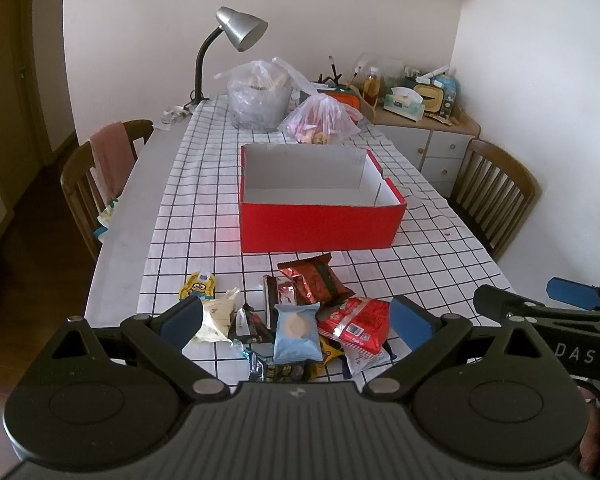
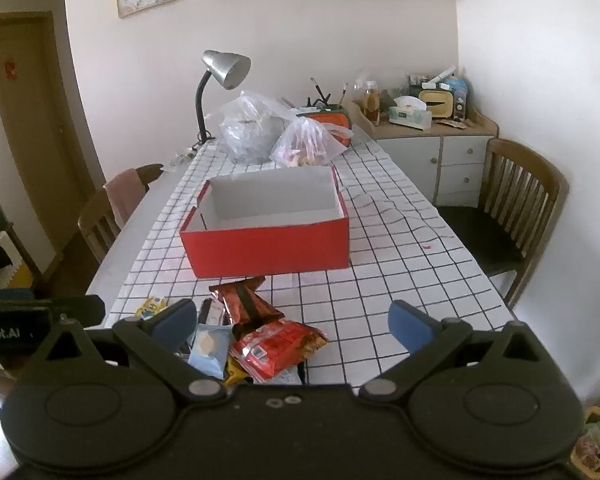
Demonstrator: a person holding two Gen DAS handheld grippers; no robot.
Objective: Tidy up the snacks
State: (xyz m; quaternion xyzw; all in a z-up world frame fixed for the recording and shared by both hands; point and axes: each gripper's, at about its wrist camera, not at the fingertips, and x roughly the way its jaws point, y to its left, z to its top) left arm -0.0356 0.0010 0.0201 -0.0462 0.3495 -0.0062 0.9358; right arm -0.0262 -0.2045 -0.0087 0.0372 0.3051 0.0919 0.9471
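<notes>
An empty red box [image 1: 320, 226] with a white inside stands on the checked tablecloth, also in the right wrist view [image 2: 270, 246]. In front of it lies a pile of snack packets: a light blue one [image 1: 297, 334], a red one [image 1: 358, 324], a brown foil one [image 1: 316, 282], a yellow cartoon one [image 1: 198, 285] and a white one [image 1: 216, 318]. My left gripper [image 1: 296, 322] is open and empty above the pile. My right gripper [image 2: 294, 322] is open and empty, over the pile's right side [image 2: 278, 346]; it also shows in the left wrist view [image 1: 540, 308].
Two plastic bags [image 1: 260, 98] [image 1: 320, 120] and a desk lamp [image 1: 236, 34] stand at the table's far end. Wooden chairs stand left [image 1: 100, 184] and right [image 1: 496, 196]. A cluttered cabinet [image 1: 428, 128] fills the far right corner.
</notes>
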